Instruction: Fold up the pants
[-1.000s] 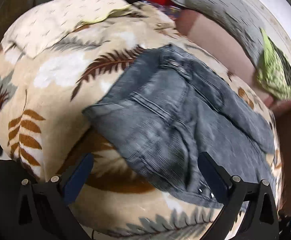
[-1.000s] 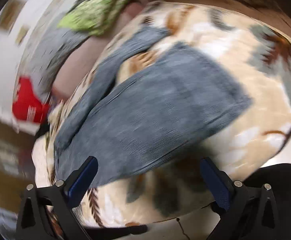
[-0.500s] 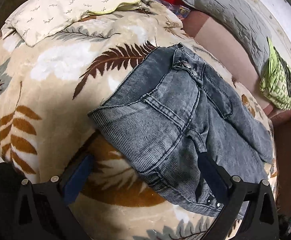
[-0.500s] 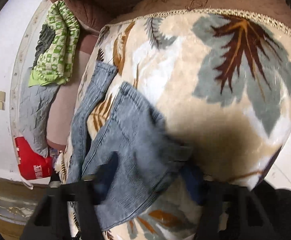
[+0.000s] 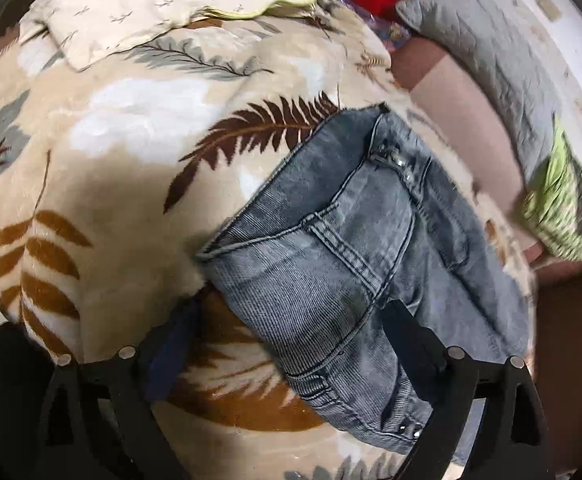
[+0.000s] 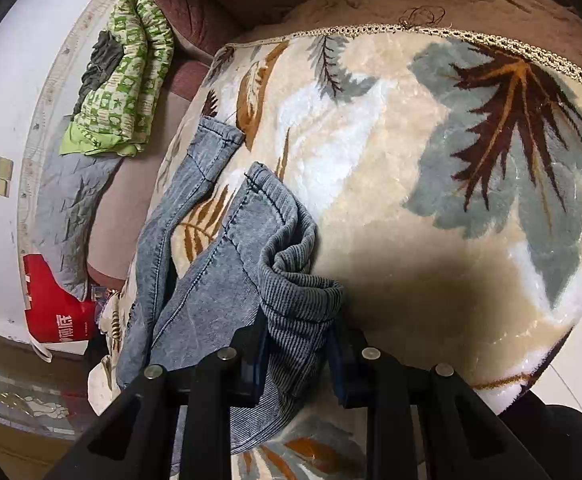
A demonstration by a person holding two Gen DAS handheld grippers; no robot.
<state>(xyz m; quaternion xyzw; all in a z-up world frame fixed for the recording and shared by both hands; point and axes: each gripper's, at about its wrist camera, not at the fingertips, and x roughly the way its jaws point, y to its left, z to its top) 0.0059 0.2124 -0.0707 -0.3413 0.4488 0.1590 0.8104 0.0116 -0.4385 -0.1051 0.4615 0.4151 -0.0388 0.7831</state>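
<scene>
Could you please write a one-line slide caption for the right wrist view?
Right gripper, jaws just closed, pinches a bunched leg end of the grey jeans on a leaf-print blanket.

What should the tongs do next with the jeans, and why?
Probably close the left tongs on the jeans' waistband: their jaws have just been closing around it but are not yet pressing, while the right tongs already pinch a bunched leg end.

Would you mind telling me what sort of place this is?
Most likely a bedroom at home: a leaf-print plush blanket spread over a bed, a pale pillow at its head, and a folded green quilt alongside.
</scene>
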